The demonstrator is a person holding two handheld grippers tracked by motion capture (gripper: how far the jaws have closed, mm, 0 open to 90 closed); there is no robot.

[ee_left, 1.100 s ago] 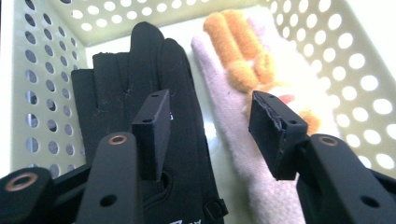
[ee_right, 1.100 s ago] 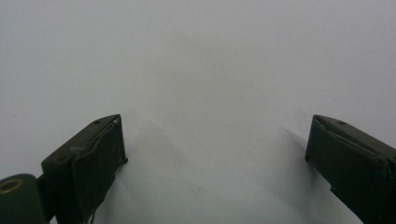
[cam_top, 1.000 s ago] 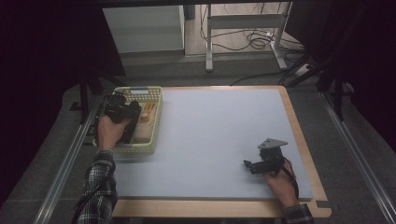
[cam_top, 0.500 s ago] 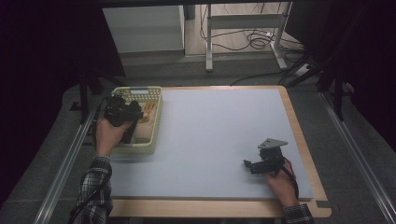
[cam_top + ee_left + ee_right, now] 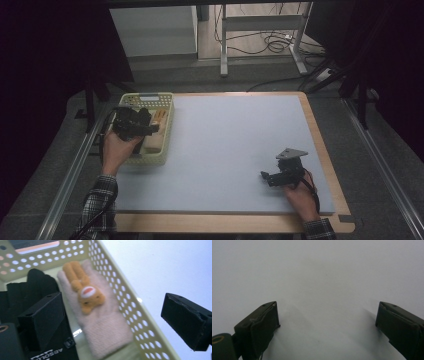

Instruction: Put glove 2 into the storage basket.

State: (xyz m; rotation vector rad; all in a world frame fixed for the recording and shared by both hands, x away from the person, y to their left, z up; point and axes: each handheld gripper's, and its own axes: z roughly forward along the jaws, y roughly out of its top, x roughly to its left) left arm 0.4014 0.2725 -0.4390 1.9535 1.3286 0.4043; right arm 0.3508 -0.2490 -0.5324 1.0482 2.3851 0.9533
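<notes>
A pink knitted glove (image 5: 100, 322) with an orange plush bunny (image 5: 83, 290) on it lies flat in the pale yellow perforated basket (image 5: 130, 302). My left gripper (image 5: 111, 305) hovers over the basket (image 5: 145, 99). Its jaws have just been opening and now stand wide, one over the basket's inside and one outside its wall. The glove (image 5: 154, 140) lies loose below them, untouched by the pads. In the high view my left gripper (image 5: 150, 129) is at the table's left. My right gripper (image 5: 265, 176) rests near the front right, open over bare mat (image 5: 327, 270) with nothing between its jaws.
A black fabric item (image 5: 30, 287) lies in the basket beside the pink glove. A pale blue mat (image 5: 235, 135) covers the wooden table (image 5: 325, 150). Metal rails (image 5: 70, 175) run along both sides, and a desk frame with cables (image 5: 270, 45) stands beyond the far edge.
My left gripper has drawn back a little toward the basket's near side and lifted slightly. The right gripper has stayed where it was.
</notes>
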